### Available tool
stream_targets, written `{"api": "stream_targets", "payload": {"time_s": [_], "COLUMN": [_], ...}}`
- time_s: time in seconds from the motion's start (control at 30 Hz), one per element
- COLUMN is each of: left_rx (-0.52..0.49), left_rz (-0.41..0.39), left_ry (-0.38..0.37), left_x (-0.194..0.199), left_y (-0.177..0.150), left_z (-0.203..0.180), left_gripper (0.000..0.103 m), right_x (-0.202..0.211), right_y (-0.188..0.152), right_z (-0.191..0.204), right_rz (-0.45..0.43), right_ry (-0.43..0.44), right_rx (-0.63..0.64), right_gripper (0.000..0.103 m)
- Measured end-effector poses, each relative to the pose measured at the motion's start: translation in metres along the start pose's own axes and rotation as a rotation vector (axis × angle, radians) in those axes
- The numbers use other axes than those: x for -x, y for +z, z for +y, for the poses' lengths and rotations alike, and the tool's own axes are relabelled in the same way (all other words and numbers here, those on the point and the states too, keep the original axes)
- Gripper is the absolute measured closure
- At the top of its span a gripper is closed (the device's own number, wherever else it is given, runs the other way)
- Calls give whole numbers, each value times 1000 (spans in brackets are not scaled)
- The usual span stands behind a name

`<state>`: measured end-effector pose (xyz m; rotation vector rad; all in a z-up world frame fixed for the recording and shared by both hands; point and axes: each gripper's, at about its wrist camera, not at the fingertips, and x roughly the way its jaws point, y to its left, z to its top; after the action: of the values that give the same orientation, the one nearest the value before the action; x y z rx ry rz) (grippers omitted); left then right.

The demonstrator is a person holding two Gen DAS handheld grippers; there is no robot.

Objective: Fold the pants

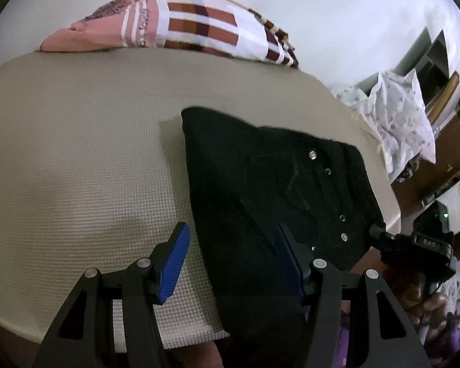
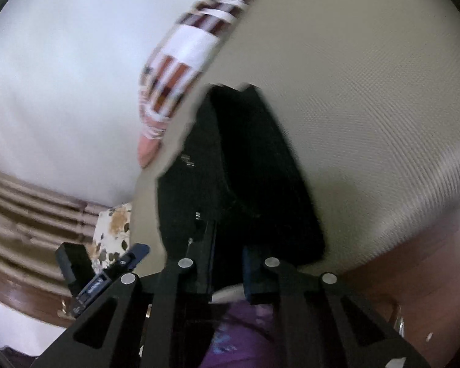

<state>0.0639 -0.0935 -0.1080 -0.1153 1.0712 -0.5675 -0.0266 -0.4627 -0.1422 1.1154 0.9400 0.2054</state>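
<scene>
Black pants (image 1: 270, 184) lie folded on the beige bed (image 1: 76, 153), with silver rivets showing near the waist. My left gripper (image 1: 232, 230) hovers open at the pants' near left edge, one blue pad over the bed and the other over the fabric. At the pants' right corner is my right gripper (image 1: 380, 233), held by a hand (image 1: 420, 300). In the right wrist view its jaws stand close together, and the right gripper (image 2: 230, 245) is shut on the near edge of the pants (image 2: 245, 159).
A checked brown-and-white blanket and a pink pillow (image 1: 184, 24) lie at the bed's far side. A floral cloth (image 1: 398, 122) hangs at the right over wooden furniture (image 1: 450, 150). The bed's front edge (image 1: 168, 337) runs just below the grippers.
</scene>
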Motion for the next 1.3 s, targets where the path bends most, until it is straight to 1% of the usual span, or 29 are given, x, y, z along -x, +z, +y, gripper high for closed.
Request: {"api": "stream_targets", "payload": {"time_s": [0.03,0.1,0.13,0.17,0.2,0.27,0.33,0.4,0.5,0.53,0.57,0.63,0.67,0.7,0.73,0.77,0.8,0.9,1.0,1.1,1.13,1.17,1.2,1.23,1.27,1.3], "left_rx": [-4,-20,-27,-29,-28,-27,-25,-23,-17,-14,-6,3,6,6,3,2,0,-1,4,6,5,6,7,8,9,11], "left_rz": [3,10,19,31,41,63,64,63,69,71,74,78,78,78,79,81,84,86,86,86,88,91,91,90,88,89], "left_ry": [-3,4,11,14,12,13,13,8,0,-1,-4,-6,-7,-8,-5,-5,-2,-1,-4,-3,-2,-5,-9,-11,-13,-16], "left_x": [-3,-9,-13,-18,-21,-28,-30,-30,-29,-29,-29,-30,-30,-30,-30,-30,-30,-29,-29,-30,-30,-28,-27,-27,-26,-26], "left_y": [-1,-3,-4,-4,-5,-8,-9,-9,-9,-9,-9,-7,-7,-6,-7,-6,-6,-6,-6,-8,-8,-8,-8,-9,-8,-8], "left_z": [-1,-3,-4,-4,-5,-5,-4,-3,-1,-1,0,1,1,2,2,2,1,1,1,0,0,1,1,1,2,2], "left_gripper": [45,45,45,45,45,45,45,45,45,45,45,45,45,45,45,45,45,45,45,45,45,45,45,45,45,45], "right_x": [-1,-2,-3,-5,-5,-2,10,20,25,25,23,19,17,17,18,17,19,28,26,18,19,25,34,40,43,42], "right_y": [1,4,6,7,7,11,20,27,32,31,29,26,25,25,25,26,27,27,20,16,16,18,22,24,26,26], "right_z": [-5,-2,-2,-3,-4,-9,-11,-11,-10,-10,-9,-10,-11,-12,-13,-14,-15,-18,-12,-8,-6,-4,-2,-1,-2,-2], "right_rz": [18,21,29,38,49,58,26,13,25,29,38,53,52,48,47,49,50,42,75,96,76,31,-11,-28,-20,7], "right_ry": [39,53,86,96,91,124,119,125,156,159,154,124,108,111,117,99,72,134,110,124,101,63,72,109,167,212], "right_rx": [-18,-8,-19,-22,-21,-42,-37,-24,-17,-19,-17,-11,-6,-8,-16,-21,-24,-58,-37,-34,-33,-25,-19,-29,-53,-81], "right_gripper": [91,90,88,87,84,84,83,80,76,72,68,64,64,64,61,52,49,47,45,45,45,45,45,46,46,46]}}
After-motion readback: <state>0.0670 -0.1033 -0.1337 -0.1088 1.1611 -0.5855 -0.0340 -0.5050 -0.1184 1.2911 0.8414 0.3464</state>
